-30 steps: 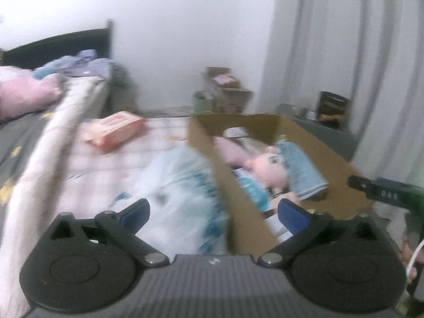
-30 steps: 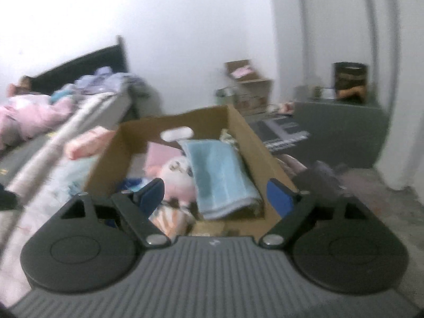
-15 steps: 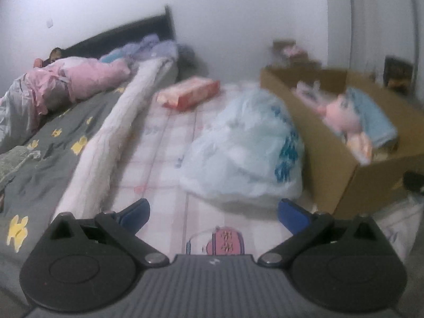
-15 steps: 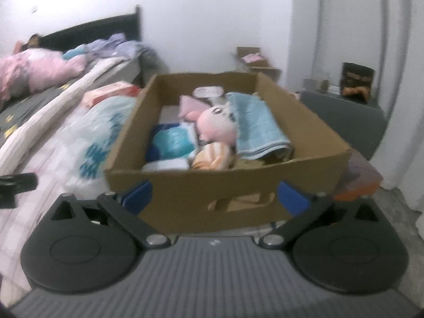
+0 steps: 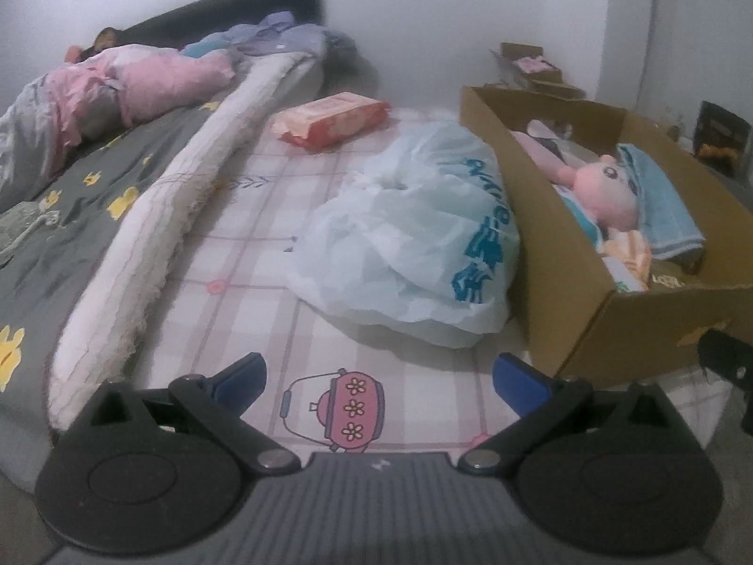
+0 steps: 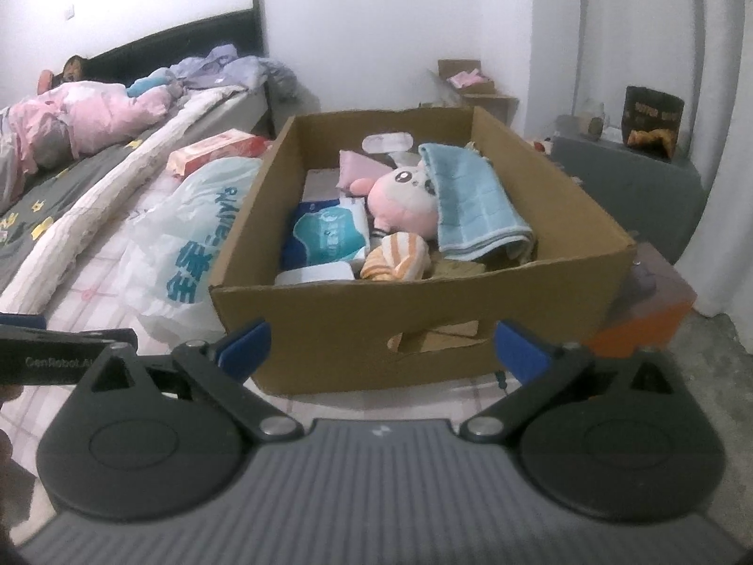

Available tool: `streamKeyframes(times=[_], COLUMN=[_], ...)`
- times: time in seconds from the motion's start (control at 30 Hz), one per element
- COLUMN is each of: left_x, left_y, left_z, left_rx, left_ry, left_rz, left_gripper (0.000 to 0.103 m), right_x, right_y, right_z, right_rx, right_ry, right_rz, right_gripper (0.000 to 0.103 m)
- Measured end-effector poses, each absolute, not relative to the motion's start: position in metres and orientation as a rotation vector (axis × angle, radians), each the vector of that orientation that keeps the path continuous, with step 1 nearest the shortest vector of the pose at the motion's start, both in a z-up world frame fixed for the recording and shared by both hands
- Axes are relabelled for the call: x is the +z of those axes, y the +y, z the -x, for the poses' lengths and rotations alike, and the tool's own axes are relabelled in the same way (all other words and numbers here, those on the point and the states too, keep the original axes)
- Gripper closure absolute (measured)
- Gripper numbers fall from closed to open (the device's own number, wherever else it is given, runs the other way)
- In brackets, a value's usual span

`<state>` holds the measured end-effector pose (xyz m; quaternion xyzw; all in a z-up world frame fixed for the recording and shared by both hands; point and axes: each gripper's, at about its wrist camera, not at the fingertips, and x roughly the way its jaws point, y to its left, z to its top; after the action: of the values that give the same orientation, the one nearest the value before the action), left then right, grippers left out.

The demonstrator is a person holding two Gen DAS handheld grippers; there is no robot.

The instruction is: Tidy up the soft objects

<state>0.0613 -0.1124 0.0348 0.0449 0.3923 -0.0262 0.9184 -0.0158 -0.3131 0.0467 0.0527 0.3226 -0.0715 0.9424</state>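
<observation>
While both grippers wait: nothing is held, and the soft things sit in the box or on the bed.
Left gripper (image 5: pixel 380 376): its blue fingers stand wide apart with nothing between them. It hangs over the checked sheet (image 5: pixel 244 282), above a little pink teapot drawing.
Right gripper (image 6: pixel 382 346): its blue fingers stand wide apart too, and they grip nothing. The front wall of the cardboard box (image 6: pixel 357 325) shows between them, but the fingers do not press on it.
Cardboard box: it sits on the bed at the right edge, open on top.
Pink plush toy (image 6: pixel 404 205): it lies in the middle of the box, face up.
Blue towel (image 6: pixel 475 202): folded, in the box on the right side, partly over the plush toy's head.
Striped orange thing (image 6: pixel 397 256): soft and rolled up, at the front of the box, just under the plush toy.
Blue tissue pack (image 6: pixel 329 233): in the box on the left side.
Plastic bag (image 5: pixel 414 230): pale with blue writing, it lies on the sheet and touches the left wall of the box.
Pink pack (image 5: pixel 332 118): it lies on the sheet farther back, apart from the bag.
Pink blanket (image 5: pixel 141 80): bunched up far back on the left of the bed.
</observation>
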Motion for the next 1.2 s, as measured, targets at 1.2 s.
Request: streamKeyframes(times=[1.2], left_x=[0.038], left_y=[-0.13], left_z=[-0.059], left_rx=[-0.138], left_ry=[0.807], left_rz=[-0.096], left_gripper=[0.001], right_x=[0.038], right_y=[-0.308], right_z=[0.001], right_rx=[-0.088], right_ry=[0.714], right_rz=[-0.133], right_gripper=[0.001])
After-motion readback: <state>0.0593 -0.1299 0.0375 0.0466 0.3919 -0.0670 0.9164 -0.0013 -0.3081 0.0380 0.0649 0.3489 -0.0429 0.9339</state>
